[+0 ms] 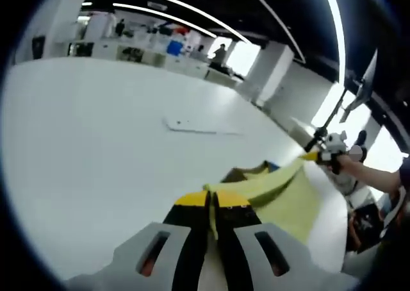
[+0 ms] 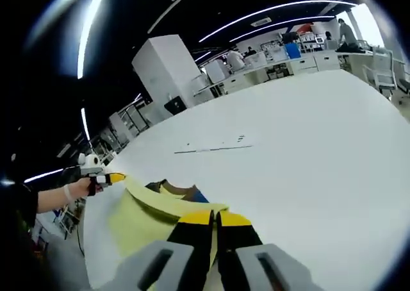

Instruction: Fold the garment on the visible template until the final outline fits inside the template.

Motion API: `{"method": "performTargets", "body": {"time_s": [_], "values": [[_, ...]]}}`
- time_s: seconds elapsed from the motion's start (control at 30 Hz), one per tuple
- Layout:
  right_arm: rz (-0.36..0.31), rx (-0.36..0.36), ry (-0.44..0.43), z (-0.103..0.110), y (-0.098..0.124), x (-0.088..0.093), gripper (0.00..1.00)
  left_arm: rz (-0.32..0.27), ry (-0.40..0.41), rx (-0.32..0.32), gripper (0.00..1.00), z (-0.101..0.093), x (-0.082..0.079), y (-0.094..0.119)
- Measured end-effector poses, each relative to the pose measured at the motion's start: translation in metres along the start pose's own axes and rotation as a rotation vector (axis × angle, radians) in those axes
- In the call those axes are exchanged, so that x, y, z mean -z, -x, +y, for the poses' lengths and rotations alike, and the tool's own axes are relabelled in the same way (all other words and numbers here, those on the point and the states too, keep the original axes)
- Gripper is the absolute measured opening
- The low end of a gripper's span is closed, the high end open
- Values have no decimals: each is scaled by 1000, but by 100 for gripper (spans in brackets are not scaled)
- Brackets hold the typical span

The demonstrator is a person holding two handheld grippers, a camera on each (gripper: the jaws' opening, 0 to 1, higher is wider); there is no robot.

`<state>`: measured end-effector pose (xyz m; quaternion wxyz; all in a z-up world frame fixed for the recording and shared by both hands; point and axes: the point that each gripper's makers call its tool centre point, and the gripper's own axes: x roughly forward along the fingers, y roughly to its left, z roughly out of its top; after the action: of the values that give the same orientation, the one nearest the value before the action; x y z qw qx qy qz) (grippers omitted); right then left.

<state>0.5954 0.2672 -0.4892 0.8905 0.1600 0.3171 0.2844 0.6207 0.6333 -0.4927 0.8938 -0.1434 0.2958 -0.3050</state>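
- left hand-held gripper (image 1: 213,201) is clamped on one edge of the yellow garment (image 1: 291,204), right hand-held gripper (image 2: 214,218) clamped on the other, likely stretching it flat for a fold.
- garment hangs taut just above the white surface (image 1: 96,163); thin template (image 2: 214,148) lies beyond.

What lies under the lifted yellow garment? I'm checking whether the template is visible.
Under the yellow garment, held by the left gripper and right gripper, dark brown and blue fabric peeks out on the white table. Anything beneath is covered.
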Motion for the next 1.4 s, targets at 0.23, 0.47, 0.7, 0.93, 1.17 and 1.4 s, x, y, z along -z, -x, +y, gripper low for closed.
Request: {"method": "performTargets", "body": {"time_s": [0.23, 0.47, 0.7, 0.93, 1.17, 1.4], "values": [[18, 16, -15, -8, -11, 11, 0, -7, 18, -24, 0, 11, 9, -7], [-9, 37, 16, -20, -22, 12, 0, -58, 5, -80, 0, 16, 14, -11], [15, 52, 15, -23, -24, 23, 0, -33, 0, -108, 0, 10, 26, -13], [21, 42, 42, -27, -26, 22, 0, -33, -69, -88, 0, -9, 30, -9], [39, 47, 167, -22, -15, 20, 21, -23, -212, -91, 15, -29, 28, 2], [51, 58, 261, -22, -5, 9, 36, 35, -418, -84, 24, -24, 18, 11]]}}
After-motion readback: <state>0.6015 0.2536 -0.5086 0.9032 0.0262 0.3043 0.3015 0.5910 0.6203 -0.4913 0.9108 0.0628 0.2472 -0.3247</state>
